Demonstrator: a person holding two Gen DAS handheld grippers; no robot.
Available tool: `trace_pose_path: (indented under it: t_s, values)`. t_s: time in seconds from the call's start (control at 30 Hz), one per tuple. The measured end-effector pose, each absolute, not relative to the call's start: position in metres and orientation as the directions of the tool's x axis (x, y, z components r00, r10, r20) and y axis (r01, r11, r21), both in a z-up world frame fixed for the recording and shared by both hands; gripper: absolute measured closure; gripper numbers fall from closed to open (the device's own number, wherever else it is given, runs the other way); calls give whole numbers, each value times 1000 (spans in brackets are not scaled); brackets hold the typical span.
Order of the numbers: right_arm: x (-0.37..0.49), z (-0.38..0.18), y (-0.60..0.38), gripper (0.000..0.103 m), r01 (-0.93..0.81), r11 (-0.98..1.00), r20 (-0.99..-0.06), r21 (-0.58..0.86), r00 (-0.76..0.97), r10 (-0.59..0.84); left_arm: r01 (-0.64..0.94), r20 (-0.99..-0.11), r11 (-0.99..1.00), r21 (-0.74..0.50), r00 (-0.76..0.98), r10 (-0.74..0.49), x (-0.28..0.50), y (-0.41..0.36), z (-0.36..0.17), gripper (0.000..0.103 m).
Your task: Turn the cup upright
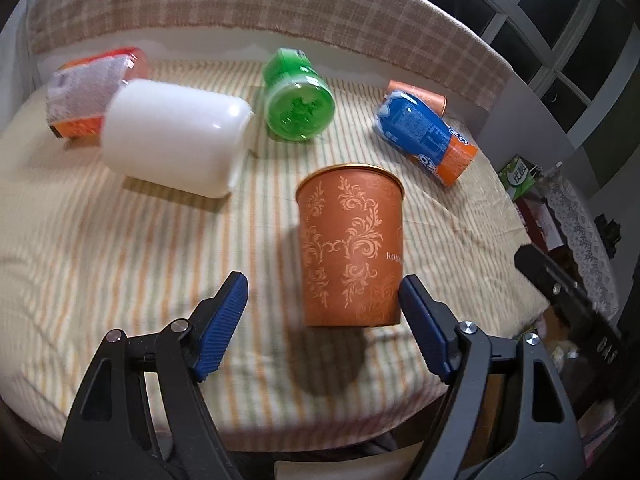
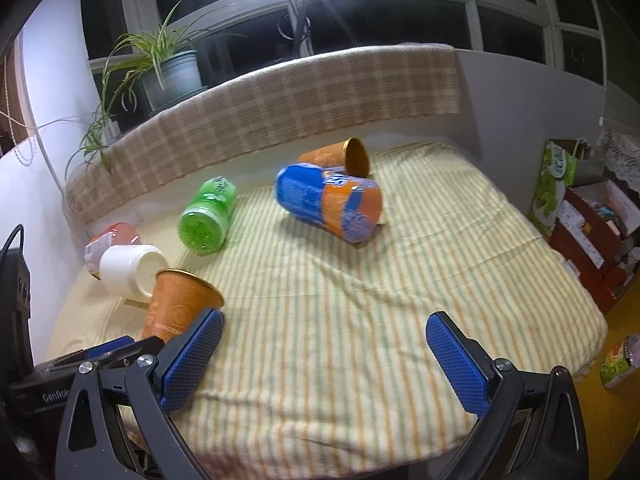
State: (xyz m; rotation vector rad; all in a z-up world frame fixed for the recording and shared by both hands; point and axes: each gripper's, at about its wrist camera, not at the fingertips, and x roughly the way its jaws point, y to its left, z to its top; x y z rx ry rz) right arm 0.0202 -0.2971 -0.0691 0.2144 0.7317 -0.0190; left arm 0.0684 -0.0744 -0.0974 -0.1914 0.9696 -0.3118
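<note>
Left hand-held gripper (image 1: 323,296): jaws spread wide, gripping nothing. The orange patterned cup (image 1: 351,246) stands upright, rim up, on the striped tabletop (image 1: 120,248), between the pads and nearest the right one. Right hand-held gripper (image 2: 324,334): jaws wide apart, empty. Beyond lie a white jar (image 1: 172,136), green bottle (image 1: 298,98), blue-orange can (image 1: 426,138) and second orange cup (image 2: 340,156), all on their sides.

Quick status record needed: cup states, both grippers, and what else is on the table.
near cup: orange patterned cup upright, rim up, between the left gripper fingers
left gripper: open, right pad at the cup wall, contact unclear
right gripper: open, empty
second cup: orange cup lying on its side at the back
other items: white jar, green bottle, blue-orange can, all lying down
surface: striped cloth
</note>
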Motion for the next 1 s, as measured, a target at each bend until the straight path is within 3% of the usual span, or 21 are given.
trace_pose_path:
  t_s: [0.17,0.63,1.0]
  values:
    - [32,-68,-289,0,46,968,-682,246,718,139,169,-765,959,-228,578,-284,56,-54,-88,23]
    - [85,-86,-259,1,-22,884,-733,468,550,402,112,-750,976,-184,626,-213,30,-5,-80,23]
    - [118,-106,-238,12,-13,825,-750,564,410,519,63,-759,981,-181,625,-180,22,18,-86,23]
